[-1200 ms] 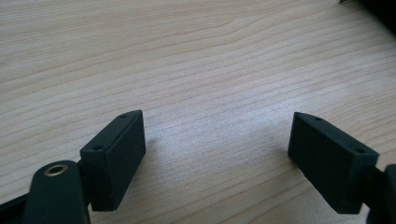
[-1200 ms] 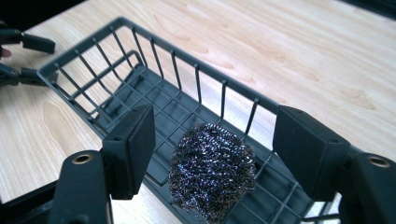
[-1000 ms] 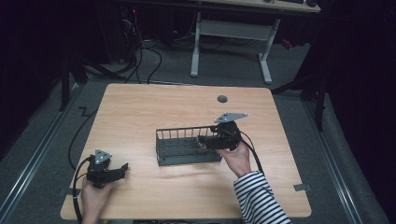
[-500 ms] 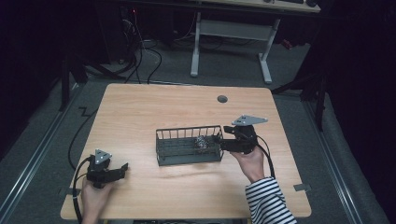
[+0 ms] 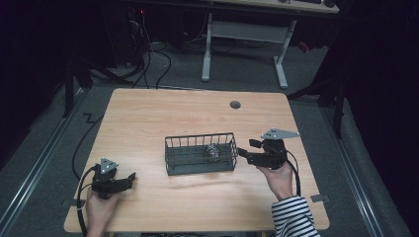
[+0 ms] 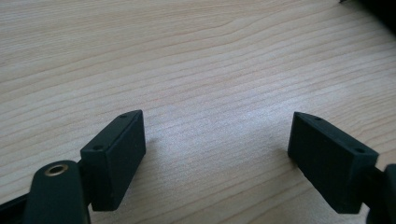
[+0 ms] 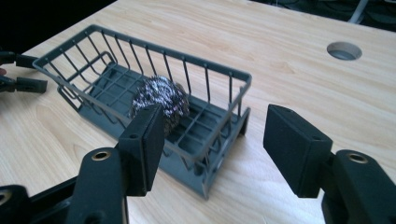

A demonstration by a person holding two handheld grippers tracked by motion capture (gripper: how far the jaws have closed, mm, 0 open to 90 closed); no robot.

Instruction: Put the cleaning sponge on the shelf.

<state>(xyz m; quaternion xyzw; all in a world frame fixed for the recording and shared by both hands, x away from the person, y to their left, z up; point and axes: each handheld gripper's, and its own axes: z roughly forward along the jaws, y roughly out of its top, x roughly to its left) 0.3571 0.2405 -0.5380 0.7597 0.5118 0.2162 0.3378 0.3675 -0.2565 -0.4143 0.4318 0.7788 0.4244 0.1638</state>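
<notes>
Dark room with cables on the floor and a light wooden table (image 5: 163,116) in the middle, so that's the setup. Right gripper (image 7: 212,135) sits just off the right end of a dark wire basket (image 5: 199,153) with its jaws spread wide and nothing between them, and a steel wool scrubber (image 7: 159,100) lies inside the basket near that same end. Left gripper (image 6: 217,149) is well apart at the near left corner of the table, jaws also wide and empty over bare wood.
</notes>
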